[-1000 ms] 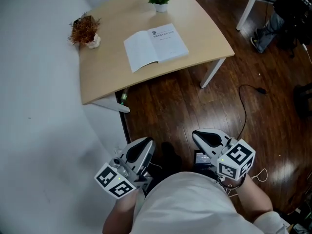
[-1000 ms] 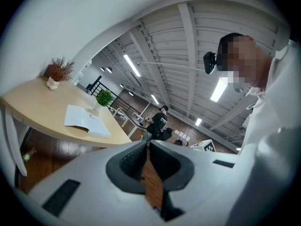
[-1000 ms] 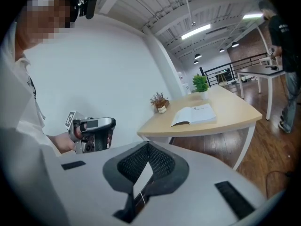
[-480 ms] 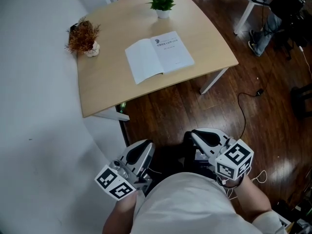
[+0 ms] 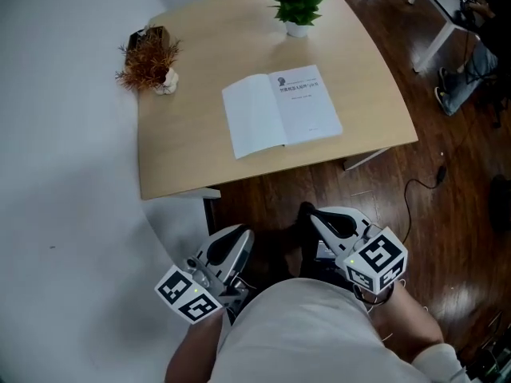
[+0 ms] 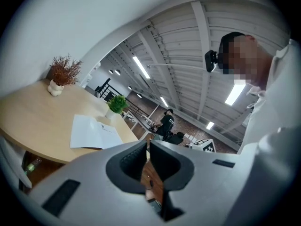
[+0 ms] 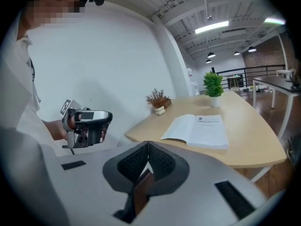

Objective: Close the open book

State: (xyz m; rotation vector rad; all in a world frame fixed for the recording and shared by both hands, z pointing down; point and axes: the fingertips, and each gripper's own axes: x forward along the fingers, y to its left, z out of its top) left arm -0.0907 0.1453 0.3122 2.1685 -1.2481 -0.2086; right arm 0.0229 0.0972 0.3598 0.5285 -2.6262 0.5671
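Dark plank flooring [image 5: 383,190] fills the right of the head view and a white wall [image 5: 56,134] fills the left, with a pale wooden table [image 5: 184,150] set against that wall. At the table's far left edge stands a dried reddish plant [image 5: 150,58] in a small white pot. To its right the open book [image 5: 281,110] lies flat, pages up, toward the near edge. A green potted plant [image 5: 297,2] stands at the far edge, beyond the book's right page. A black cable [image 5: 423,183] trails over the floor right of the table.

Both tools are held low against the person's body, well apart from the table and the book: the left gripper [image 5: 238,234] and the right gripper [image 5: 321,218].

The left gripper view shows its jaws pressed together with nothing between them. It alone shows a beamed ceiling [image 6: 188,46] with strip lights and a distant person [image 6: 167,121] in dark clothes. The right gripper view shows jaws likewise closed and empty. It also shows the left gripper from the side, and a railing [image 7: 244,72] beyond the table.
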